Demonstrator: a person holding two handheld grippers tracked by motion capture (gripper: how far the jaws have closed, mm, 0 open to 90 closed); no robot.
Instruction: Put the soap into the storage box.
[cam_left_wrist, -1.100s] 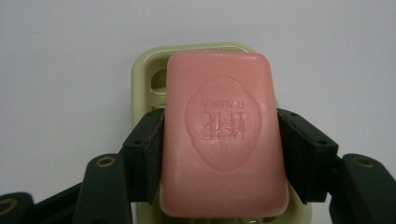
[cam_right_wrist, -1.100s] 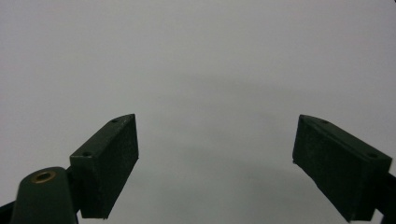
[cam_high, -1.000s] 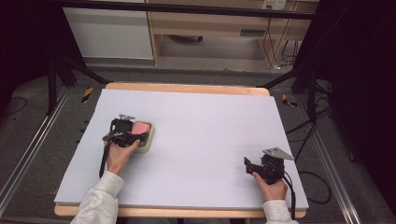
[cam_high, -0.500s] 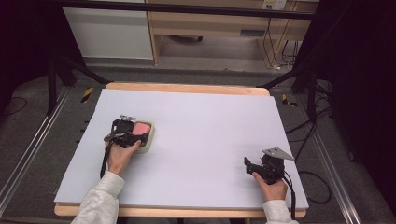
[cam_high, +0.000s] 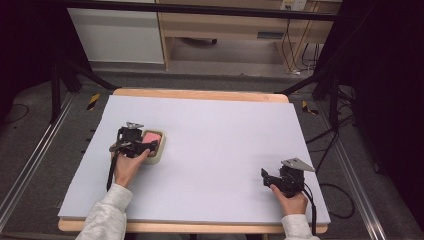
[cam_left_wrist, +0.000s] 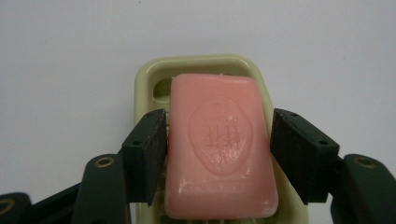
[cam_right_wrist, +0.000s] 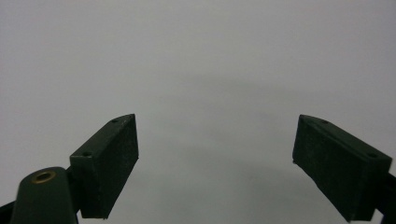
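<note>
We see the left tongs (cam_left_wrist: 217, 154) closed on the long sides of a pink soap bar (cam_left_wrist: 218, 144), probably firm but slippery, in its dish (cam_left_wrist: 149, 79); the right tongs (cam_right_wrist: 224, 163) gape empty over the surface (cam_high: 225, 130).

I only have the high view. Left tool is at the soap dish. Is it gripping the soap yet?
Observer: Hard to call. In the left gripper view the left tool straddles the pink soap bar; one jaw touches it, the other shows a slim gap.
Operator: Soap still in the dish?
Observer: Yes, it lies in the pale green soap dish.
Operator: Right tool holding anything?
Observer: No. The right tool is wide open over the bare white table.
</note>
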